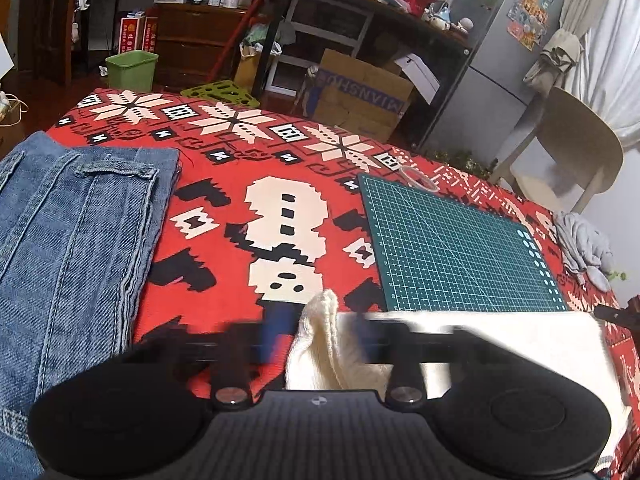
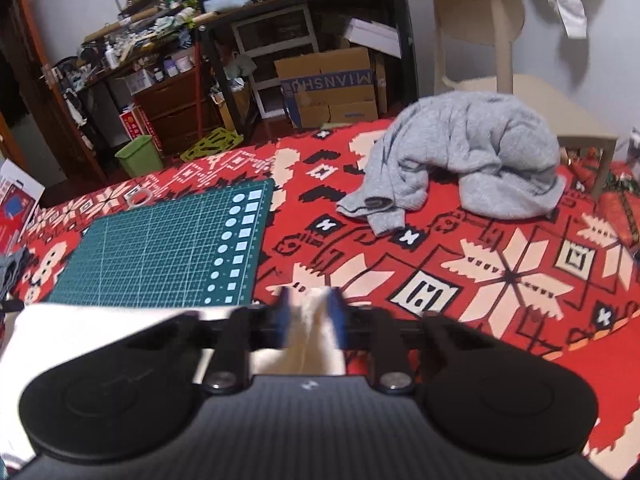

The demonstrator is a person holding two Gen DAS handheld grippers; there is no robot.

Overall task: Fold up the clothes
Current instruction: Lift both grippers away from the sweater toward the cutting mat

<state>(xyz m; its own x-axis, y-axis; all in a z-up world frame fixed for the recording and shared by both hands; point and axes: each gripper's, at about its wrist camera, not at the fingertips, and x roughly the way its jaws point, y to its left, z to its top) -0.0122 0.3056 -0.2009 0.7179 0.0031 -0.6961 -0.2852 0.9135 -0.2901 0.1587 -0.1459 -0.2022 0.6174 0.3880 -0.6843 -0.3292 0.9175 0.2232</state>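
Observation:
A cream knit garment (image 1: pixel 500 344) lies along the near edge of the red patterned tablecloth (image 1: pixel 224 184), stretched between both grippers. My left gripper (image 1: pixel 316 332) is shut on its left corner, and a bunched tip of knit sticks up between the blurred blue fingers (image 1: pixel 272 336). In the right wrist view the same cream garment (image 2: pixel 100 328) runs off to the left. My right gripper (image 2: pixel 310 314) is shut on its right corner, with cloth pinched between the blue fingers (image 2: pixel 335 314).
Folded blue jeans (image 1: pixel 72 240) lie at the left. A green cutting mat (image 1: pixel 456 248) (image 2: pixel 168 248) sits just beyond the cream garment, with a clear tape ring (image 1: pixel 418 178) at its far corner. A crumpled grey sweater (image 2: pixel 472 152) lies at the right, before a beige chair (image 2: pixel 560 120).

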